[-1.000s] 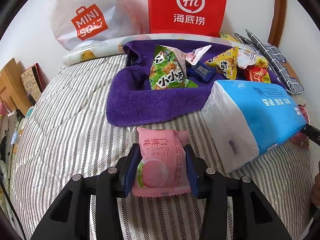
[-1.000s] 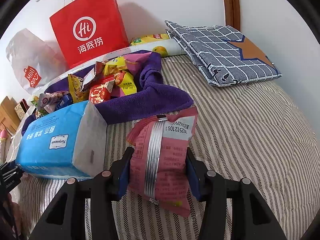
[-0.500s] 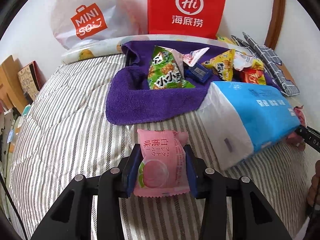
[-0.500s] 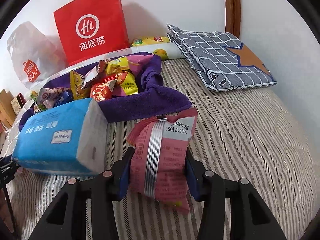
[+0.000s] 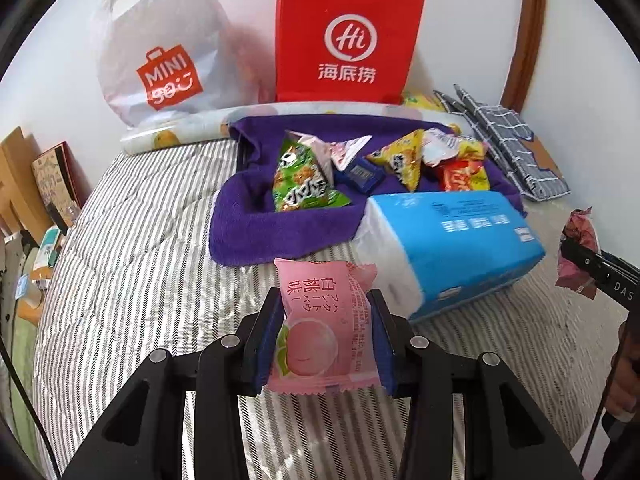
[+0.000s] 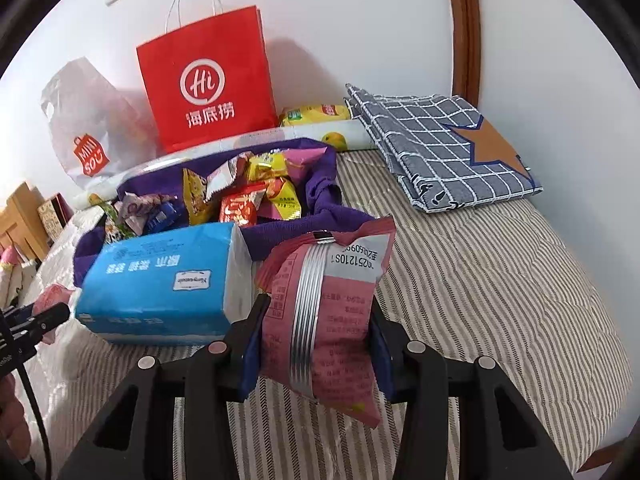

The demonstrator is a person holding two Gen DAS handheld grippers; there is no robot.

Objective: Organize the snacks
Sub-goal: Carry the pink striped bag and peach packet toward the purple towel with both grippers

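Observation:
My left gripper [image 5: 326, 320] is shut on a pink peach snack packet [image 5: 324, 332], held above the striped bed in front of a purple cloth basket [image 5: 256, 236]. The basket holds several snack packets, among them a green one [image 5: 302, 184] and a yellow one [image 5: 402, 156]. My right gripper [image 6: 316, 328] is shut on a dark pink snack bag [image 6: 324, 312], held just in front of the basket's near wall [image 6: 340, 220]. The right gripper shows at the right edge of the left wrist view [image 5: 580, 258].
A blue tissue pack [image 5: 452, 240] lies on the bed against the basket's front, between the two grippers [image 6: 160, 280]. A red paper bag [image 5: 344, 36] and a white plastic bag [image 5: 160, 48] stand against the wall. A folded checked cloth [image 6: 444, 140] lies at the right.
Both grippers have risen a little while holding their packets. The basket and tissue pack look slightly farther and lower. Nothing was let go.

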